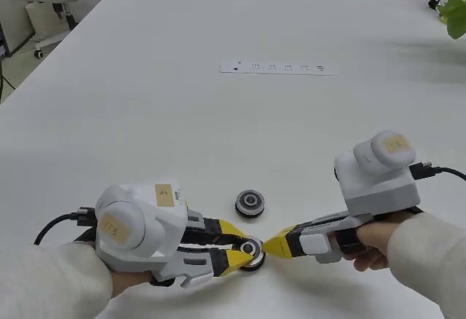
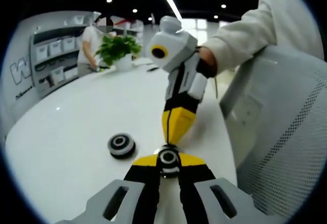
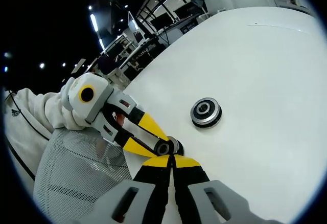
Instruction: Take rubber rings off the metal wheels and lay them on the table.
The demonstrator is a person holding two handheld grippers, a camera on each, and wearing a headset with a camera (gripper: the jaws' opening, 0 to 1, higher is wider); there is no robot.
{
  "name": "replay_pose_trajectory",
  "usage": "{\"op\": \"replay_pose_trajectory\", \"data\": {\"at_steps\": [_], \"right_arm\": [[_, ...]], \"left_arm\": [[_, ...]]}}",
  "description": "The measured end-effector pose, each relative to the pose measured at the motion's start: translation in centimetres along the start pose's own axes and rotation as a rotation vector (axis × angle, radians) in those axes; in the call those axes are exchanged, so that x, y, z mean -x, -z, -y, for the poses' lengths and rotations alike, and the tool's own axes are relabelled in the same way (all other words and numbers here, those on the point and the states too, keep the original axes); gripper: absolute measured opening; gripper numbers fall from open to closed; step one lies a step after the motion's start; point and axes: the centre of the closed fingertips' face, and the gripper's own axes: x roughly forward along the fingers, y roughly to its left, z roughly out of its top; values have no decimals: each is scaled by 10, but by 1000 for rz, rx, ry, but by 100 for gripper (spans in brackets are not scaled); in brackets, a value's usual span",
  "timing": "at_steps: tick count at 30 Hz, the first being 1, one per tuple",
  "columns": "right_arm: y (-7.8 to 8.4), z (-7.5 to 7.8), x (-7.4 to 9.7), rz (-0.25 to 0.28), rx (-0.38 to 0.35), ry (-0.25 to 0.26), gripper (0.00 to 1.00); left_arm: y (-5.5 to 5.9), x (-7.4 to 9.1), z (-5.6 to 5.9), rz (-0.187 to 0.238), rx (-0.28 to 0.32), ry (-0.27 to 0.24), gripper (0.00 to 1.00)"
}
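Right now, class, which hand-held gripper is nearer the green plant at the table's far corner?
Right. The right hand-held gripper sits on the plant's side of the table; the left hand-held gripper lies farther across.

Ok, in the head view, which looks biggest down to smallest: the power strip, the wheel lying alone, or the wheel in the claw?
1. The power strip: longest, even though it is farthest away.
2. The lone wheel.
3. The clamped wheel: it looks smaller, but the left claw hides part of it, so the two wheels may really match.
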Motion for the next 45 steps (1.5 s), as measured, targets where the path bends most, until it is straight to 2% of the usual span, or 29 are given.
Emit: {"op": "replay_pose_trajectory", "data": {"at_steps": [9,22,30,45], "right_arm": [[-1,-5,-1,-3,34,8,0],[-4,-10,-3,5,49,-11,0],[-8,2,2,28,32,18,0],[-8,6,4,32,38,43,0]], "left_arm": [[0,0,1,-1,-6,-1,14],[-1,-1,0,-3,-13,-3,14],[0,0,-4,-10,-14,-23,14],[0,-1,-3,-17,-26,-26,14]]}}
